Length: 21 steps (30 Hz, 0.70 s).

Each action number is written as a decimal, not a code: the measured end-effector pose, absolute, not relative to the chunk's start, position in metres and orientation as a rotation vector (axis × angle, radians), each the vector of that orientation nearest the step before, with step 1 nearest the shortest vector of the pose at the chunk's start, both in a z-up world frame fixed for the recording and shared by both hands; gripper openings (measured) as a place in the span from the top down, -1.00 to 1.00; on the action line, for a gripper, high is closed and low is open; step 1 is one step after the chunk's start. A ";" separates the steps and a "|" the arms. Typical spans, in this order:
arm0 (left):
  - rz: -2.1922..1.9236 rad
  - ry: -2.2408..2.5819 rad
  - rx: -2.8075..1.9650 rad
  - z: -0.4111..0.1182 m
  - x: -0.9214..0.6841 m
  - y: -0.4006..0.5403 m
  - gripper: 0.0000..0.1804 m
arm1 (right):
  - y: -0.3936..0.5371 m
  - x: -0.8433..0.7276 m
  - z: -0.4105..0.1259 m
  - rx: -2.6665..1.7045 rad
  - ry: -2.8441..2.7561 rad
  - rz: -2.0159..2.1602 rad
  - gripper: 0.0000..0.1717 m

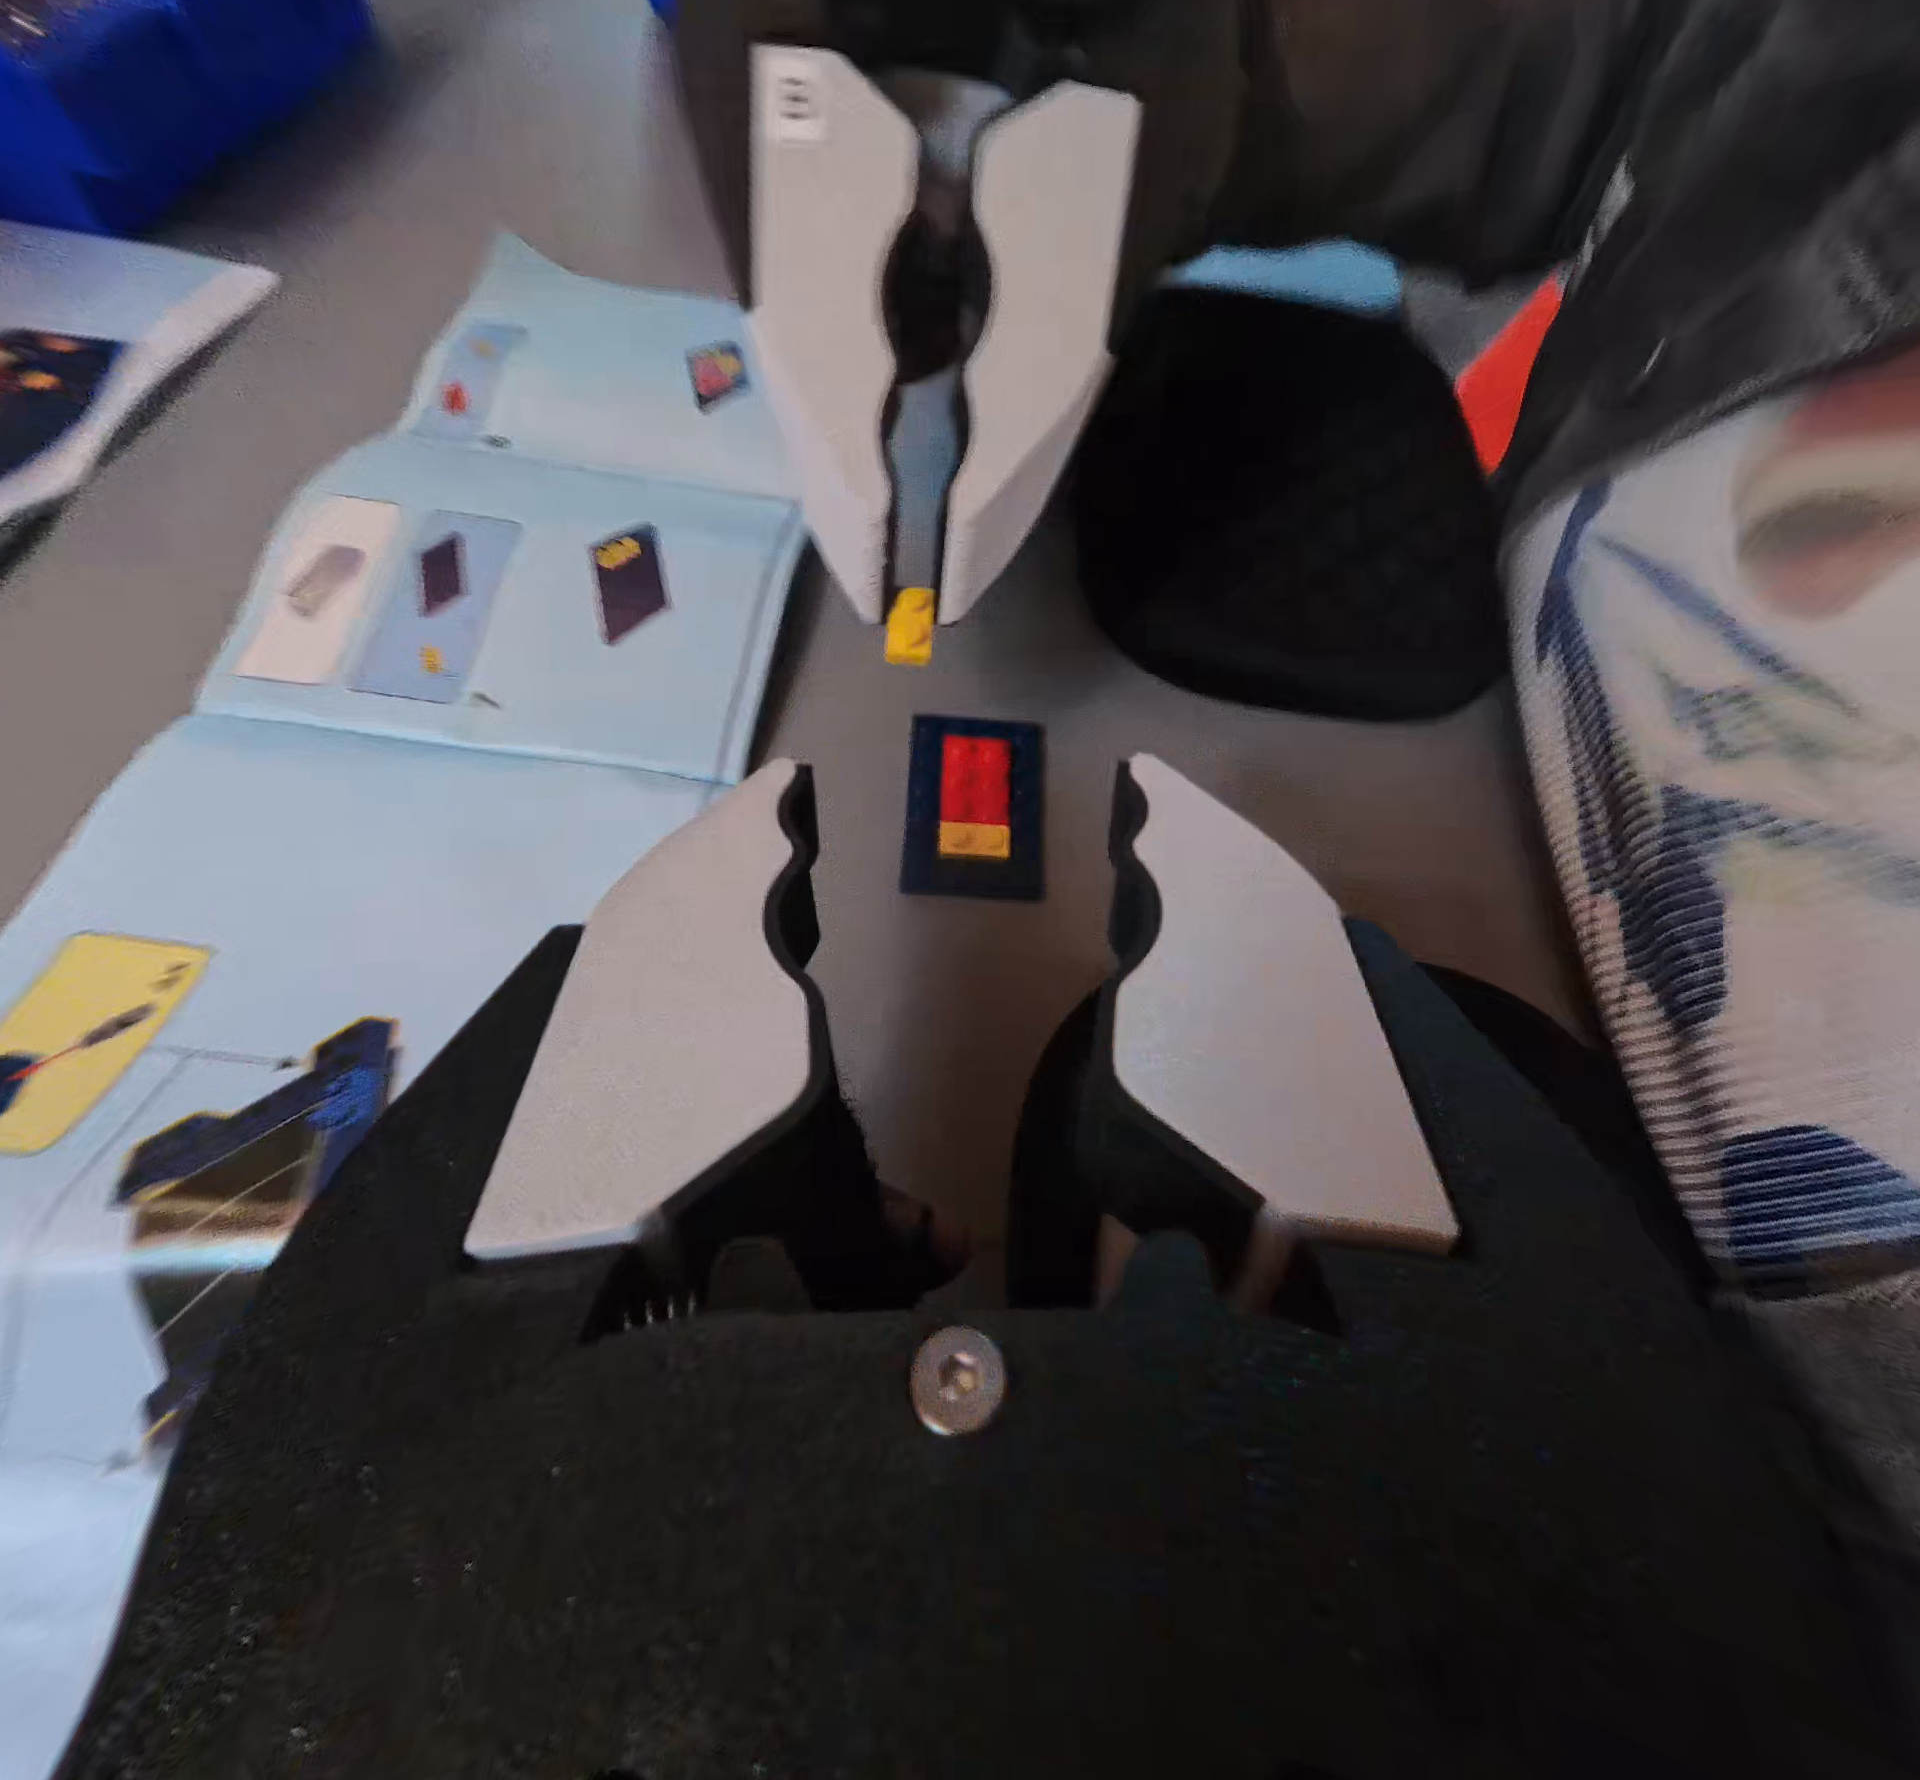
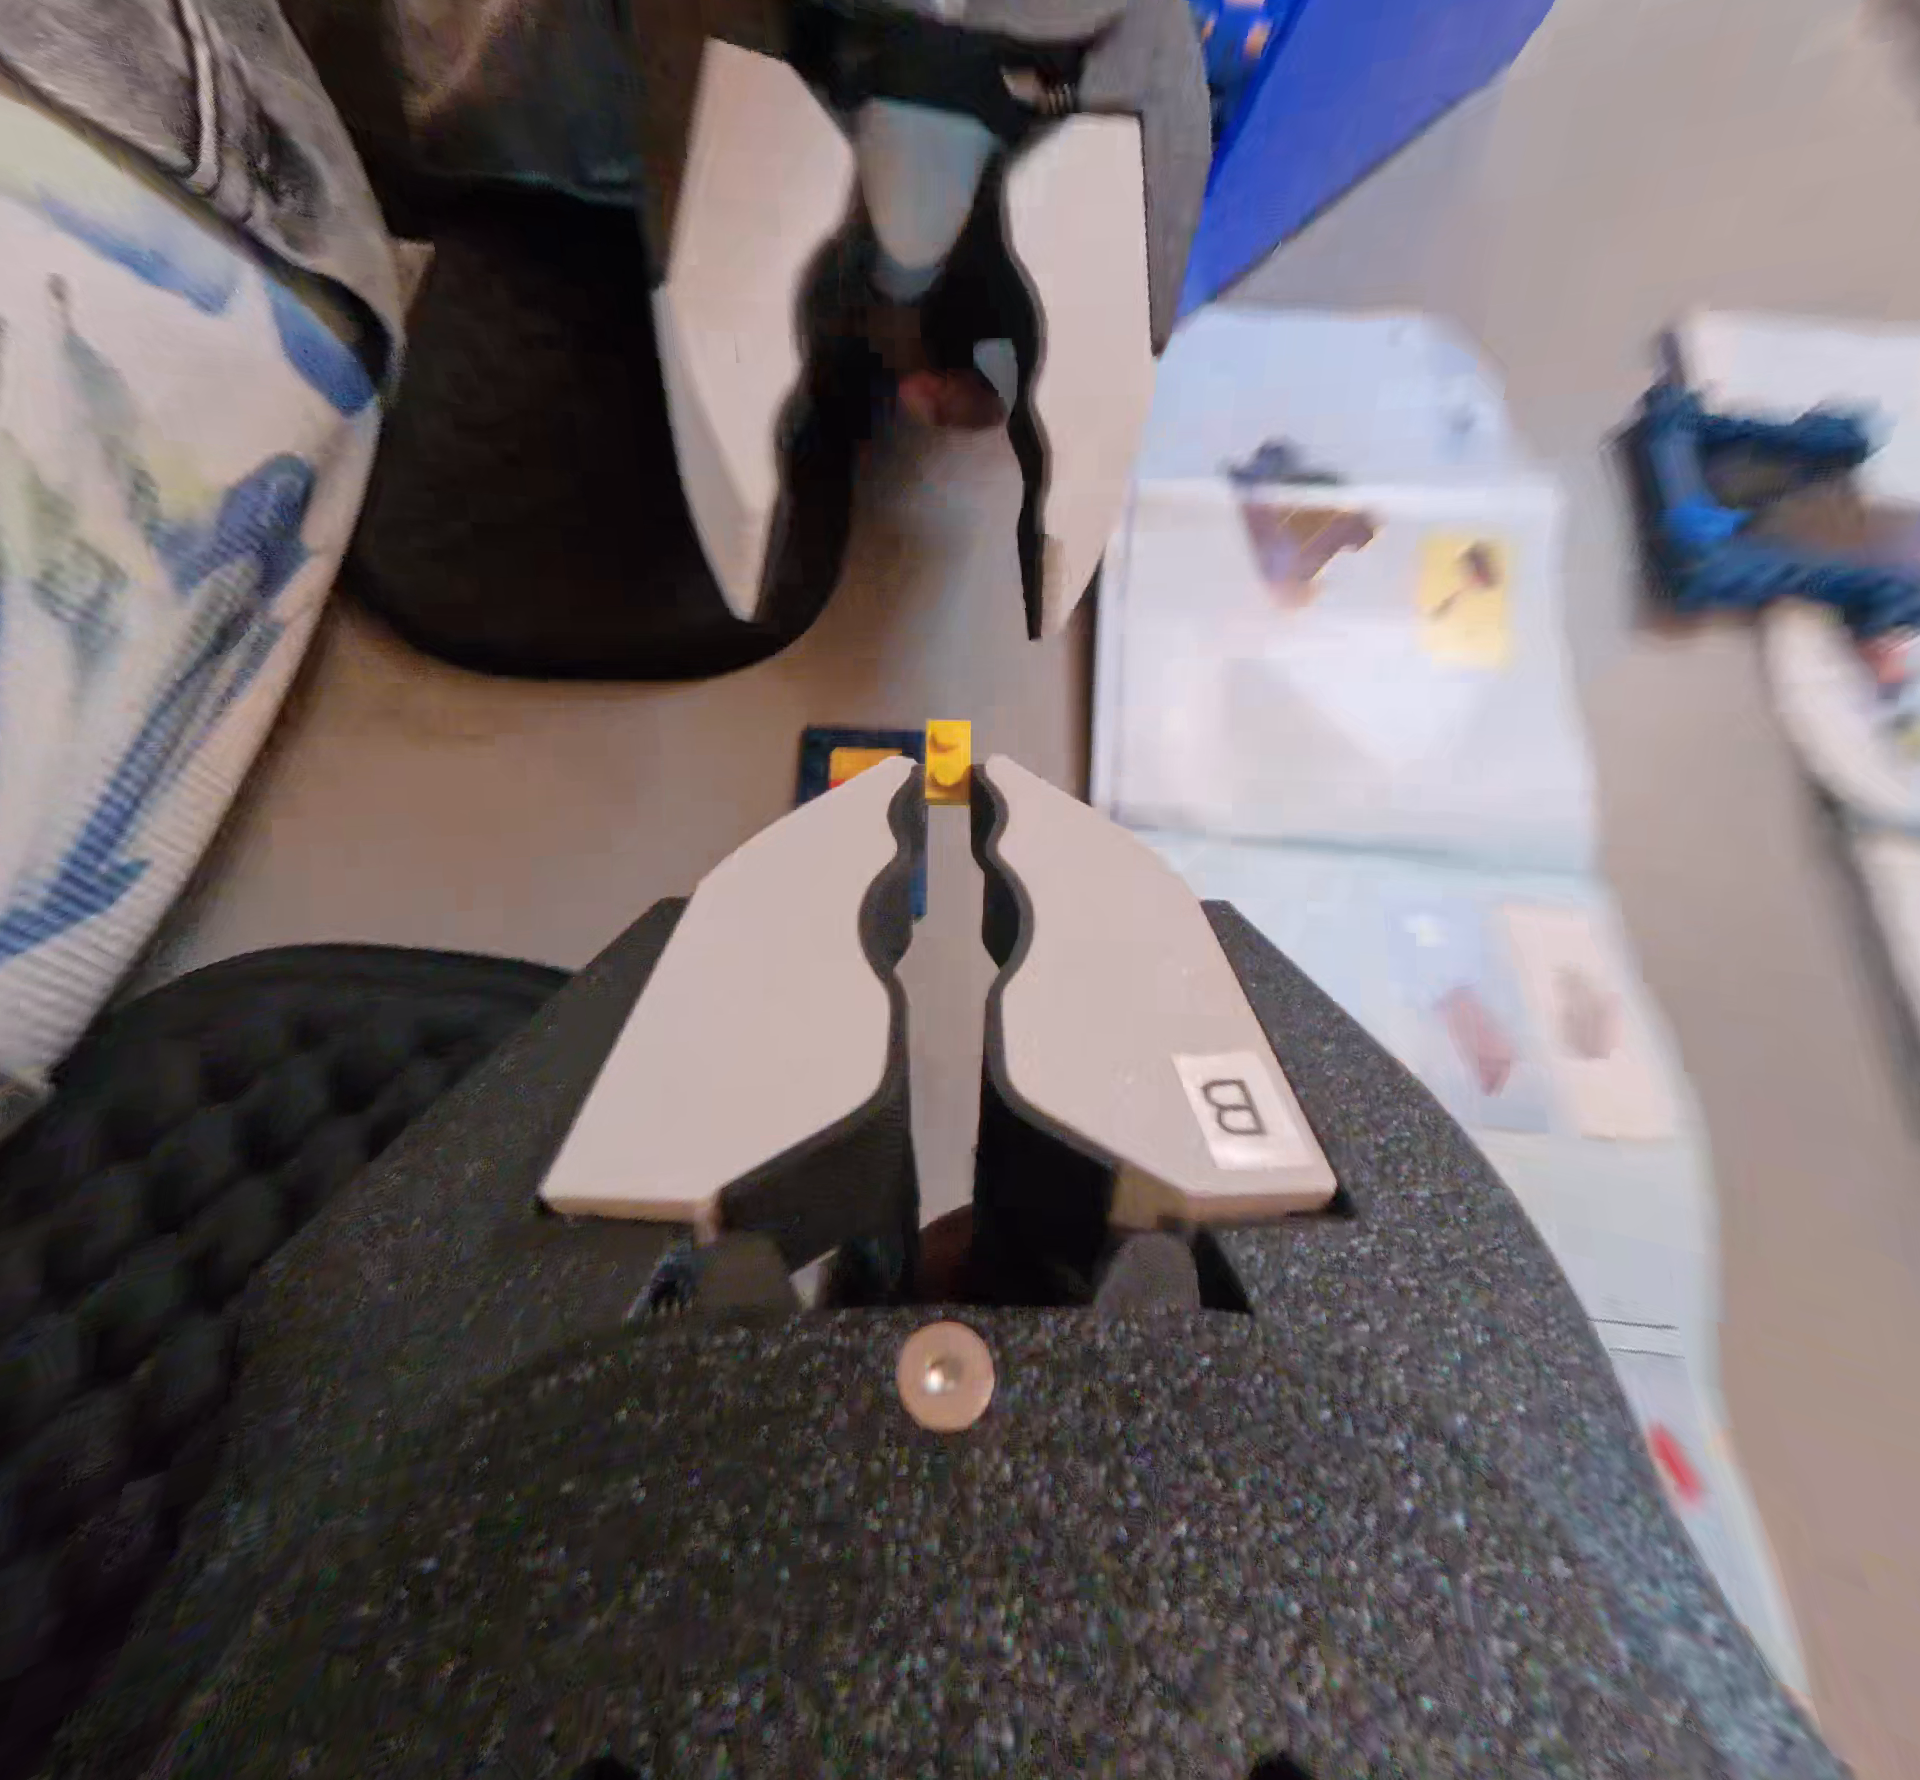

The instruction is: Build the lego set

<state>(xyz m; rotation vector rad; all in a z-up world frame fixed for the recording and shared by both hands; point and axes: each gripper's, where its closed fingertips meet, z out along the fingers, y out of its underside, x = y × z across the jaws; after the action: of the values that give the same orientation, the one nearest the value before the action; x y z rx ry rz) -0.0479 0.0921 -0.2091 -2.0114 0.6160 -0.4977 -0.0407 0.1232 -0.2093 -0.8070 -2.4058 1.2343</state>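
Left wrist view: left gripper (image 1: pixel 966 774) with jaws spread wide, nothing between the pads. On the grey table (image 1: pixel 1195 795) just ahead of the tips, in line with the gap, lies a dark blue plate (image 1: pixel 914 857) carrying a red brick (image 1: pixel 975 780) with a short orange-yellow brick (image 1: pixel 975 842) at its near end. Fingertips stand either side of the plate's near half, apart from it.

Only this view shows the whole plate and the red brick. It also shows the right gripper (image 1: pixel 910 603) from the front, tips nearly together, a small yellow brick (image 1: pixel 909 627) poking out beyond them, hanging above the table just past the plate's far edge.

Right wrist view: right gripper (image 2: pixel 945 774) seen along its own fingers, jaws nearly closed, both pads pressed on the yellow brick (image 2: pixel 947 759), two studs showing on its face. The plate (image 2: pixel 821 759) is mostly hidden behind the left-hand finger; only a corner and a bit of orange-yellow show. The brick sits over the plate's right edge as seen here. The left gripper (image 2: pixel 894 618) shows opposite, fingers wide apart.

Around: an open pale blue instruction booklet (image 1: pixel 468 587) beside the plate, a black padded object (image 1: pixel 1288 504) on the other side, a blue bin (image 1: pixel 156 47) farther back. A person's patterned sleeve (image 1: pixel 1714 795) at the frame edge. Both views motion-blurred.
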 end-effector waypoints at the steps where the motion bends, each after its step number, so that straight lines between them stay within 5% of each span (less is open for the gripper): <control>1: -0.483 0.647 -2.053 -0.218 -0.042 0.092 0.39 | 0.123 -0.039 -0.217 -0.842 -2.441 1.241 0.91; 21: -0.402 0.725 -2.226 -0.253 -0.042 0.094 0.64 | 0.114 -0.043 -0.249 -1.019 -2.722 1.167 0.90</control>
<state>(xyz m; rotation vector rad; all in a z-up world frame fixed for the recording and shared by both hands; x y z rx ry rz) -0.0417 0.0940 -0.2530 -2.2264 0.7247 -0.4018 -0.0428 0.1136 -0.2495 -1.0192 -2.7215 1.1670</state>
